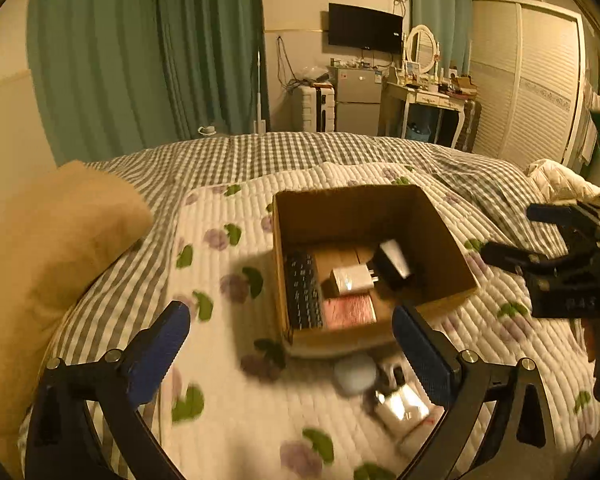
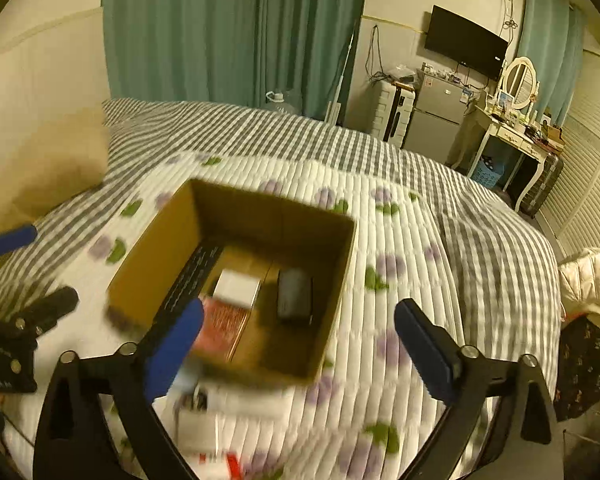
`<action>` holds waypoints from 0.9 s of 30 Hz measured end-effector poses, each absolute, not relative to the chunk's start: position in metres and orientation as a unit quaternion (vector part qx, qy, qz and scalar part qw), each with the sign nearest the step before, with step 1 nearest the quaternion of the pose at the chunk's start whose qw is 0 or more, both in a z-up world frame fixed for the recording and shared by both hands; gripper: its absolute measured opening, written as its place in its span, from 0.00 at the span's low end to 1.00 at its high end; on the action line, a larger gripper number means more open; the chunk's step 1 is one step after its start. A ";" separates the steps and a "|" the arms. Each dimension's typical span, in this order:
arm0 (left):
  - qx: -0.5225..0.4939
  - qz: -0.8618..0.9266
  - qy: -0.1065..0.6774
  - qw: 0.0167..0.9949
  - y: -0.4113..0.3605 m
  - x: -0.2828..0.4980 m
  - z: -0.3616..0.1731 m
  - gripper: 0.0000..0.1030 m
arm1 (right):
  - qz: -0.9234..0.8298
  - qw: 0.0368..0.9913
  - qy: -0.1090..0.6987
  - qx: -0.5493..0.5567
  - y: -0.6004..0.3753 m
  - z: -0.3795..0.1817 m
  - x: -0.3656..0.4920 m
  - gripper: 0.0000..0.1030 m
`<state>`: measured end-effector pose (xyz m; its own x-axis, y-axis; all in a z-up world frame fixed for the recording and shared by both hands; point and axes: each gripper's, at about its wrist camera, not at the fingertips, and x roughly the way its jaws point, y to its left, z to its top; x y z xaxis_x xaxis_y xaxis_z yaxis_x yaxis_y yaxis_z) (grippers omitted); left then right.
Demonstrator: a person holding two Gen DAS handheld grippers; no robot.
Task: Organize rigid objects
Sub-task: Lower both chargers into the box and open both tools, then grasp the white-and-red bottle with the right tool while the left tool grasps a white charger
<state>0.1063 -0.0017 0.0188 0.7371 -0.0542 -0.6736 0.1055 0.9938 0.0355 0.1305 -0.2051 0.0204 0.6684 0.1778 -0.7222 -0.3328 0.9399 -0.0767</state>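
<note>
Both claws, left and right, gape wide and empty over the cardboard box (chargers inside).

No readable text anywhere; faint marking on right claw body too blurred to read.

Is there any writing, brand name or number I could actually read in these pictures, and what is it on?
None reads for certain.
Right tool: pale marks on its body, perhaps "843", blurred.
Black keyboard in the cardboard box: key letters too small.
Fridge: stickers too small.
Television: logo too small.
</note>
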 end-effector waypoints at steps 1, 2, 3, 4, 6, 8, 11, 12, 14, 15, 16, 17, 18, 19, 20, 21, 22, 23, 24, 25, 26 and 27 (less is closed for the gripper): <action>0.034 -0.042 0.361 0.931 0.000 0.098 0.018 1.00 | 0.148 0.904 0.387 -0.106 -0.204 0.017 0.116 1.00; 0.027 -0.040 0.362 0.931 0.003 0.088 0.015 1.00 | 0.152 0.901 0.392 -0.110 -0.203 0.013 0.106 1.00; 0.023 -0.040 0.365 0.930 0.004 0.082 0.012 1.00 | 0.159 0.896 0.399 -0.113 -0.202 0.007 0.094 1.00; 0.018 -0.039 0.369 0.928 0.005 0.077 0.007 1.00 | 0.164 0.892 0.404 -0.116 -0.200 0.003 0.086 1.00; 0.018 -0.033 0.380 0.924 0.008 0.067 -0.004 1.00 | 0.176 0.881 0.422 -0.123 -0.196 -0.014 0.069 1.00; 0.022 -0.024 0.387 0.921 0.009 0.060 -0.018 1.00 | 0.191 0.866 0.445 -0.124 -0.192 -0.036 0.058 1.00; 0.033 -0.018 0.404 0.914 0.010 0.054 -0.040 1.00 | 0.202 0.844 0.481 -0.124 -0.186 -0.069 0.054 1.00; 0.038 -0.014 0.407 0.912 0.010 0.054 -0.045 1.00 | 0.206 0.837 0.492 -0.125 -0.183 -0.081 0.053 1.00; 0.051 -0.005 0.417 0.907 0.009 0.054 -0.059 1.00 | 0.219 0.824 0.508 -0.125 -0.178 -0.100 0.054 1.00; 0.051 -0.003 0.421 0.906 0.010 0.053 -0.064 1.00 | 0.221 0.819 0.515 -0.125 -0.176 -0.106 0.055 1.00; 0.050 -0.004 0.426 0.903 0.010 0.054 -0.070 1.00 | 0.224 0.812 0.524 -0.127 -0.174 -0.114 0.056 1.00; 0.048 -0.005 0.432 0.900 0.010 0.053 -0.075 1.00 | 0.233 0.805 0.531 -0.124 -0.171 -0.121 0.057 1.00; 0.044 -0.004 0.437 0.898 0.010 0.055 -0.079 1.00 | 0.244 0.797 0.540 -0.117 -0.169 -0.128 0.058 1.00; 0.039 -0.001 0.439 0.898 0.011 0.055 -0.081 1.00 | 0.245 0.793 0.546 -0.116 -0.168 -0.132 0.059 1.00; 0.035 -0.002 0.440 0.897 0.011 0.054 -0.083 1.00 | 0.241 0.789 0.553 -0.118 -0.167 -0.138 0.059 1.00; 0.034 -0.005 0.441 0.897 0.010 0.054 -0.085 1.00 | 0.238 0.785 0.559 -0.121 -0.166 -0.143 0.060 1.00; 0.036 -0.004 0.443 0.896 0.009 0.055 -0.087 1.00 | 0.237 0.783 0.562 -0.122 -0.166 -0.145 0.061 1.00; 0.039 -0.003 0.443 0.896 0.007 0.055 -0.087 1.00 | 0.233 0.783 0.564 -0.123 -0.166 -0.147 0.062 0.99; 0.040 -0.004 0.442 0.896 0.006 0.056 -0.088 1.00 | 0.231 0.783 0.565 -0.123 -0.165 -0.148 0.062 0.98; 0.040 -0.005 0.443 0.895 0.005 0.056 -0.088 1.00 | 0.232 0.782 0.565 -0.122 -0.165 -0.149 0.062 0.95; 0.040 -0.006 0.444 0.895 0.004 0.056 -0.088 1.00 | 0.231 0.781 0.567 -0.121 -0.164 -0.150 0.062 0.91; 0.038 -0.007 0.444 0.895 0.004 0.057 -0.088 1.00 | 0.229 0.780 0.569 -0.123 -0.162 -0.152 0.063 0.88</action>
<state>0.0567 0.0039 -0.0877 0.6053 0.0222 -0.7957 0.0462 0.9970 0.0629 0.0635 -0.1624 -0.1522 0.2481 0.2162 -0.9443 -0.4970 0.8651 0.0675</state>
